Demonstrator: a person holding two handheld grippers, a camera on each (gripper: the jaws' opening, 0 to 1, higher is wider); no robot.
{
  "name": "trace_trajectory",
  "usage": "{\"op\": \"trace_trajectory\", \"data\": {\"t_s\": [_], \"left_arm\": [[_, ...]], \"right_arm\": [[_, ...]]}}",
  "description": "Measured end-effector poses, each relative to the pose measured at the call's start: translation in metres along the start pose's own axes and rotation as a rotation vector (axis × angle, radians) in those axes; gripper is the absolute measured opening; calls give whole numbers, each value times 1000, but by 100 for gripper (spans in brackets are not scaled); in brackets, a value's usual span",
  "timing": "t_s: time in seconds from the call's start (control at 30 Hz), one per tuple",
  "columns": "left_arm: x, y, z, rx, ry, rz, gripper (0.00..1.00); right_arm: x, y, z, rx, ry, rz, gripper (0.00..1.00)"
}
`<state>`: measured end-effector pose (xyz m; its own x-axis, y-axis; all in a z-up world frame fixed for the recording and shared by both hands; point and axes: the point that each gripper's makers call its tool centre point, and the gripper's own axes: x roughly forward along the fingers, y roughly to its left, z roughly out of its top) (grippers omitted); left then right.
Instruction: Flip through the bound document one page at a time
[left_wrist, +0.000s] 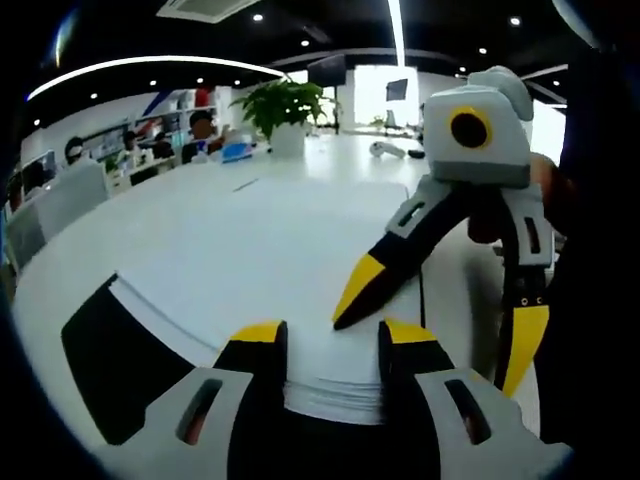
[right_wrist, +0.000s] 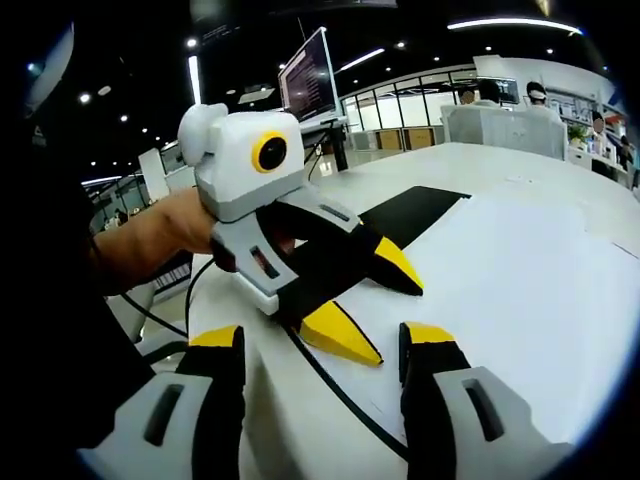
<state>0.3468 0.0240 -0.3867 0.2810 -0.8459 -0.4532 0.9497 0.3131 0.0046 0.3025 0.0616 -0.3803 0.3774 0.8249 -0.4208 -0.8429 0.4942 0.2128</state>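
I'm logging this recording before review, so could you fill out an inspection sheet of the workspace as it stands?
Surface: large white table, mostly bare.
Job's things: bound document lying flat, white page up, page stack edge between the left tool's jaws; its black cover is folded out to one side.
Clutter: a small white device at the far end of the table.
Grippers: left tool open, jaws astride the document's near edge; right tool open, one yellow tip pressing on the top page.
Cables: a black cable runs across the table by the document's edge.
Surroundings: open office; potted plant, monitor, seated people in the background, ceiling lights.
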Motion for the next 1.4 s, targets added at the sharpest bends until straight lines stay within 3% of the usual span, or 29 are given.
{"op": "trace_trajectory", "data": {"t_s": [0.4,0.57,0.93,1.4], "left_arm": [[0,0,-1,7,-45,3,38],[-1,0,-1,-8,-89,4,38],[0,-1,0,-3,-46,9,38],[0,1,-1,-12,-46,3,38]], "right_arm": [[0,-1,-1,-9,-5,2,60],[0,0,-1,-18,-4,3,60],[-2,-8,0,1,-10,3,53],[-2,-8,0,10,2,17,52]]}}
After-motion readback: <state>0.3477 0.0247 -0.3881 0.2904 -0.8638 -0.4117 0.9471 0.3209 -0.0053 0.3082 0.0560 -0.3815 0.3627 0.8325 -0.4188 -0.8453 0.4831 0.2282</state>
